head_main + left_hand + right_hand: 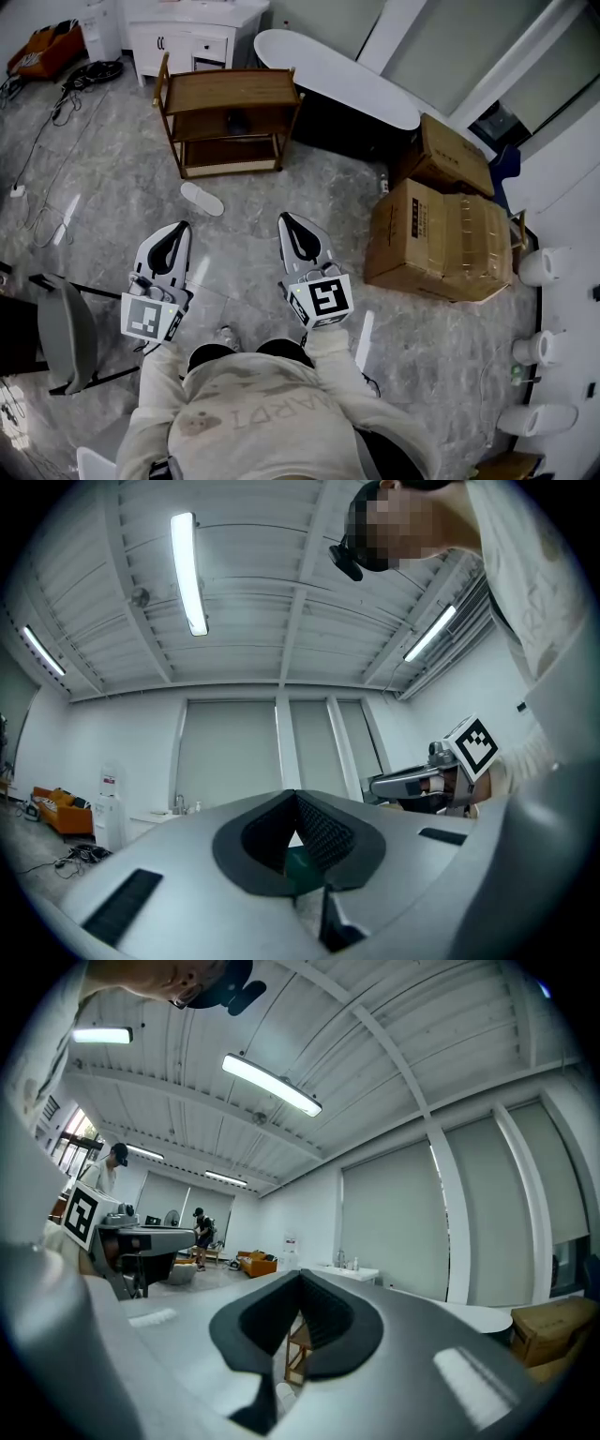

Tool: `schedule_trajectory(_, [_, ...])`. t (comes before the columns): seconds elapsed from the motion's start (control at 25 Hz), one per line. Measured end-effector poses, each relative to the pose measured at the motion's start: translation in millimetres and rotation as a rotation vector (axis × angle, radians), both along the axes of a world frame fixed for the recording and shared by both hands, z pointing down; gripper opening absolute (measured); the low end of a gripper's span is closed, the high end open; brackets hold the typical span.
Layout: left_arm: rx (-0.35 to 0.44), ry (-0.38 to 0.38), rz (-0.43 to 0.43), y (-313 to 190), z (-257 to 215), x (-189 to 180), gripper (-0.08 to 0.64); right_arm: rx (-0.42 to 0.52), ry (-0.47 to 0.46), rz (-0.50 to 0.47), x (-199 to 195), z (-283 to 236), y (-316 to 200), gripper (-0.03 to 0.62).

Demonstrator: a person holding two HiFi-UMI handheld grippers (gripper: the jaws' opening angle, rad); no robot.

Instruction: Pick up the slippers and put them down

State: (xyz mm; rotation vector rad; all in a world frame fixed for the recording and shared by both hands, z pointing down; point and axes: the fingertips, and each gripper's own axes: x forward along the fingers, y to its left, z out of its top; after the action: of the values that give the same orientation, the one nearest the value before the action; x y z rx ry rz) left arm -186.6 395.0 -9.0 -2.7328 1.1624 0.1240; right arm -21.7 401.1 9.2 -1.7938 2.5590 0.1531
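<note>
slipper, white, lies on the grey floor just near of the wooden shelf, beyond both tongs and touching neither; cardboard boxes sit to the right. left gripper and right gripper are held side by side. left gripper view: jaw tips meet, nothing between. right gripper view: jaws pressed together, empty
</note>
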Motion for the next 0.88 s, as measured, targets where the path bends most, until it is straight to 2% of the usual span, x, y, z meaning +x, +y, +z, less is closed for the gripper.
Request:
schedule_trajectory(0.2, [0.012,0.002,0.003,-23.2,-3.1,-15.9,0.005,0.005,-0.038,0.009,-8.0,-2.1,-21.0,0.009])
schedule_trajectory(0.48, [0.028,0.015,0.017,-48.8,1.7,-35.9,0.004,0.025,-0.014,0.026,-27.0,-0.1,-42.2,0.009])
schedule_trajectory(0.88, [0.023,0.012,0.016,-106.6,6.8,-30.6,0.005,0.023,-0.01,0.035,-19.2,4.1,-97.5,0.009])
